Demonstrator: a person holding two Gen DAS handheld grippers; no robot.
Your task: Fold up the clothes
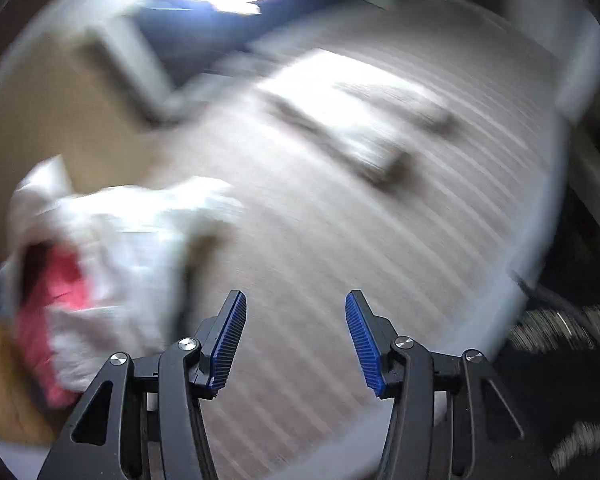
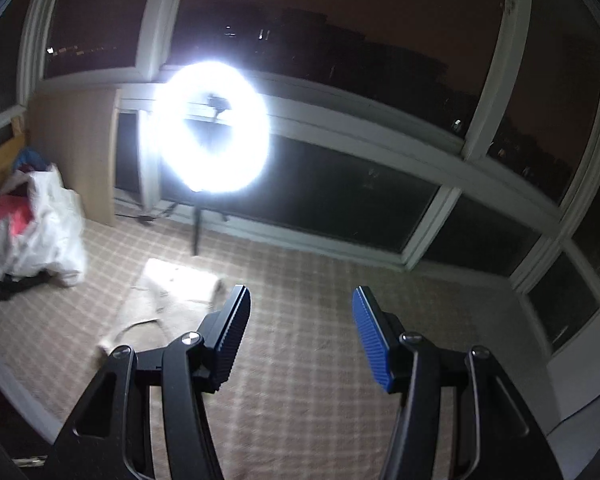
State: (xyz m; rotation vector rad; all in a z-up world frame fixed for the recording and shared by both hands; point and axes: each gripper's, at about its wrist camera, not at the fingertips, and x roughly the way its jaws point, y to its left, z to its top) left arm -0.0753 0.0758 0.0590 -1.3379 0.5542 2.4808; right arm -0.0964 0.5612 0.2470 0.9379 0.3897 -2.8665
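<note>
A garment (image 2: pixel 172 292) lies on the mat (image 2: pixel 320 360), right of a bag (image 2: pixel 48 232).

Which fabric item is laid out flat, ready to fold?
The pale garment spread flat on the checked mat below the ring light. The other fabric, red, is bunched inside the white bag.

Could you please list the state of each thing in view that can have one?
Left claw: open, empty.
Right claw: open, empty.
Light garment: lying flat on the checked cover, not held.
White plastic bag: open, red fabric inside.
Ring light: switched on.
</note>
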